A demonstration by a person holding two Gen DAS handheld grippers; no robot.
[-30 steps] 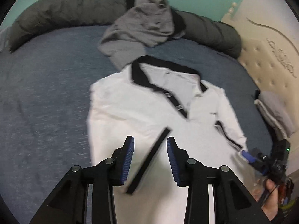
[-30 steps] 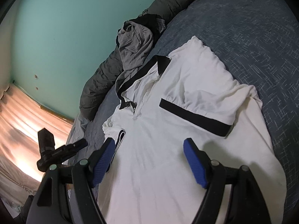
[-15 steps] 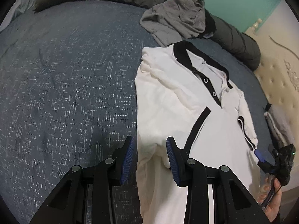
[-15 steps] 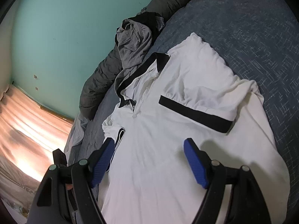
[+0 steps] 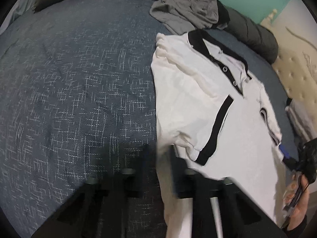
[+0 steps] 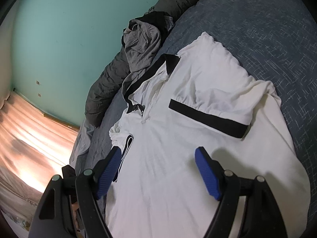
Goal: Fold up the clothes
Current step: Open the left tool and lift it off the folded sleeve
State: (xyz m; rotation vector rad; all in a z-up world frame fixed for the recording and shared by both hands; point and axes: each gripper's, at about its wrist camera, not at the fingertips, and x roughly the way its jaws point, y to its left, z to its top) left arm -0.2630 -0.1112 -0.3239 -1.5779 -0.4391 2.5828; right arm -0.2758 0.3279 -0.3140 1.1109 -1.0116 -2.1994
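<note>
white polo shirt (image 6: 178, 148), no readable writing

text: none legible | white polo shirt (image 5: 227, 107): small mark on the chest, right of frame, too blurred to read | labels, numbers: none

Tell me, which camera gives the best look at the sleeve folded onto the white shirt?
The right wrist view: the folded sleeve lies sharp and unblocked ahead of the open right gripper, its black cuff band fully visible. The left wrist view shows the same sleeve too, but lower down it is smeared by motion blur.
</note>
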